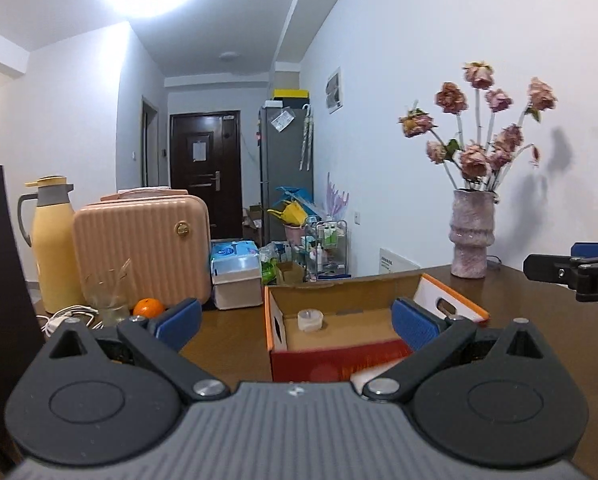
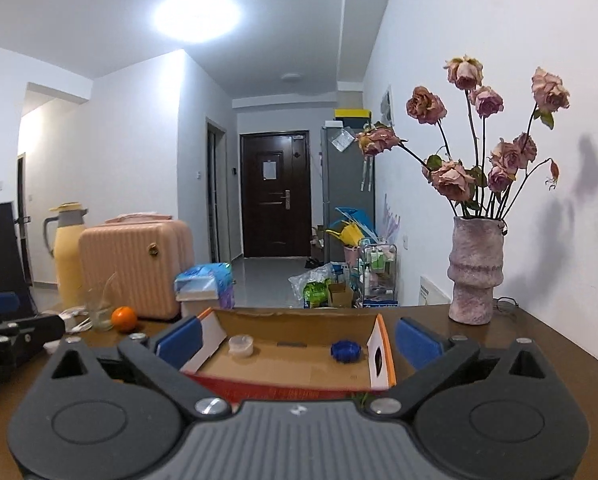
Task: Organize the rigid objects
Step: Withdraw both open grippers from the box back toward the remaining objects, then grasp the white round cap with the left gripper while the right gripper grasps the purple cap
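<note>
Brown tabletop (image 2: 539, 344) bears a cardboard box (image 2: 299, 316); both hand-held grippers gape wide, empty.

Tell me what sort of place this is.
Most likely a lived-in flat, seen from a wooden table. A hallway leads to a dark entrance door beside a grey fridge; dried roses stand in a vase, and a pink suitcase sits on the table.
</note>
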Available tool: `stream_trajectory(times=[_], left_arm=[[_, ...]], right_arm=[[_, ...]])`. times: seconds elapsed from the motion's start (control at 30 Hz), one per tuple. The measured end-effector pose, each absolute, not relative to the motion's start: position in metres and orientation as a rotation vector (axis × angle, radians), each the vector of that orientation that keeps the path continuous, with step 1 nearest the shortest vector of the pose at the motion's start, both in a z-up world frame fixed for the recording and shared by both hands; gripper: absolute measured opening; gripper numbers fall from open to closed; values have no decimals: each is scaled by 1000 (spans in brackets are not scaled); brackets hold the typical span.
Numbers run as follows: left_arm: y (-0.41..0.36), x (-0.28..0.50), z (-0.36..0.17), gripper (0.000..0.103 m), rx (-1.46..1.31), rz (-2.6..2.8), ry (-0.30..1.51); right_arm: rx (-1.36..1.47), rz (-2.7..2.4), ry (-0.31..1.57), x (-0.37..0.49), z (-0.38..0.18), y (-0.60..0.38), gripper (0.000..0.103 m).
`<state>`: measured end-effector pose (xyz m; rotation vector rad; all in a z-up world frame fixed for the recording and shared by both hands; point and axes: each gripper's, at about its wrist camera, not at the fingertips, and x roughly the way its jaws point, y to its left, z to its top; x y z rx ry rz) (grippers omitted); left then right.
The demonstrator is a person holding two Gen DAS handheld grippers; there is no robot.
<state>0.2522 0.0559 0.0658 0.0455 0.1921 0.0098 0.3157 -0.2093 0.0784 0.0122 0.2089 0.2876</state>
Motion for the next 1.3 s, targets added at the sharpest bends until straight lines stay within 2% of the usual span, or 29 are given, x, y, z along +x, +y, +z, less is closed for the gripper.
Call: stream_trajectory(times=[0.5,0.87,1.13,1.3], left_arm=[[70,102,5,103,126,30,41],[76,102,-13,103,82,39,88],[68,112,-24,103,87,32,144],[59,116,-29,103,100,34,170]], right_arm=[[69,270,180,182,27,-211,103],[41,233,193,148,-8,-192,103],[63,215,206,155,-16,-203,103],[98,167,275,166,-26,-215,103]])
